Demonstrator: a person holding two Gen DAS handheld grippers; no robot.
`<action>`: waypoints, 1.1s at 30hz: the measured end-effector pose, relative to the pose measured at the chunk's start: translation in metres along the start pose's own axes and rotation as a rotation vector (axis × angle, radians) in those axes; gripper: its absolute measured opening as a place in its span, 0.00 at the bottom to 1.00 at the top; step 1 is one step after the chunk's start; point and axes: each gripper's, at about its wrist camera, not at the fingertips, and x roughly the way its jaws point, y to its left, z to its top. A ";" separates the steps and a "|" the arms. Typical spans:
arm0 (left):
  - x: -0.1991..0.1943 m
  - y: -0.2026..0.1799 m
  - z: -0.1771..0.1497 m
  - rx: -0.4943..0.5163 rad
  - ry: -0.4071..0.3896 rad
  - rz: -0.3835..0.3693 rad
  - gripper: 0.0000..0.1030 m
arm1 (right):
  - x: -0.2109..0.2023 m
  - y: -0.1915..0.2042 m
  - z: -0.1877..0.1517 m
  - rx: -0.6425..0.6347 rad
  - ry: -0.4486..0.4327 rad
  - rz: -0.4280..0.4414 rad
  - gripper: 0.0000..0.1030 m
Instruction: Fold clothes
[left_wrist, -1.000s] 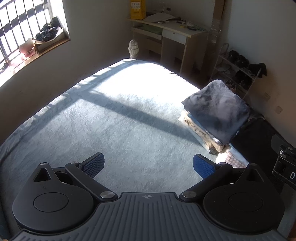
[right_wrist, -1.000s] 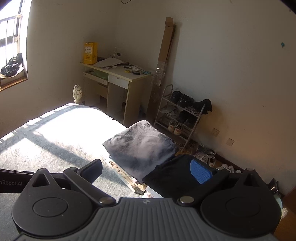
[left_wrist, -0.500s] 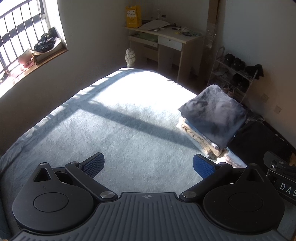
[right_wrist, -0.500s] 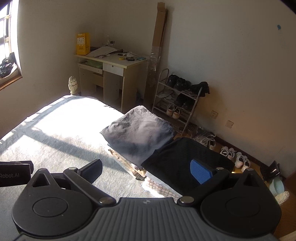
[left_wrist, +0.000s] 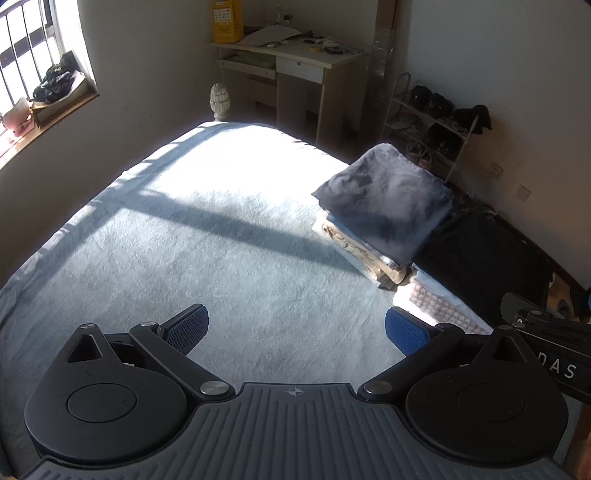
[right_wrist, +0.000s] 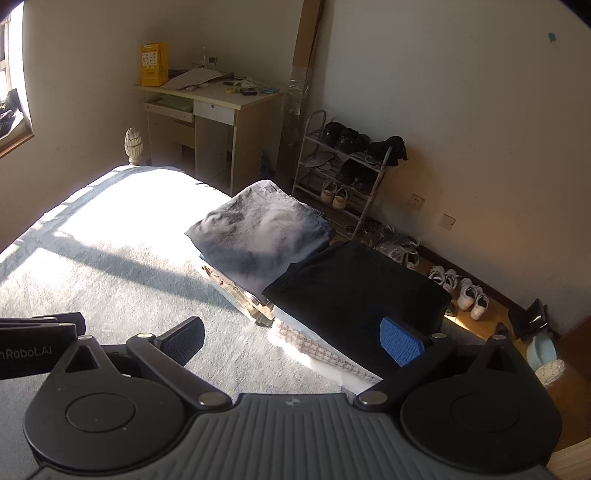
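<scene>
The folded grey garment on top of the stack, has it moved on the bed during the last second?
No. The folded grey garment lies on the same stack, beside the black garment at the blue-grey bed cover's edge; only the cameras shifted.

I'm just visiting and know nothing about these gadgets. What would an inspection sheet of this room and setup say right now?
Surface: bed with pale blue cover, sunlit at the far end, window-bar shadows across it.
Job's things: grey folded garment tops one stack; black folded garment tops the stack beside it, at the bed's right edge.
Clutter: nothing seen on the rest of the bed.
Grippers: left gripper open, empty, above the bed; right gripper open, empty, near the black garment.
Cables: nothing seen.
Surroundings: desk with yellow box, shoe rack, shoes on the floor, barred window.
</scene>
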 end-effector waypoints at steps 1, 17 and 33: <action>0.001 -0.002 -0.001 0.006 0.005 -0.003 1.00 | 0.001 -0.003 0.000 0.013 0.004 -0.003 1.00; 0.002 -0.045 -0.012 0.103 -0.004 -0.032 1.00 | 0.015 -0.055 -0.027 0.190 0.114 -0.103 1.00; 0.005 -0.052 -0.010 0.105 0.000 -0.024 1.00 | 0.017 -0.058 -0.029 0.197 0.120 -0.099 1.00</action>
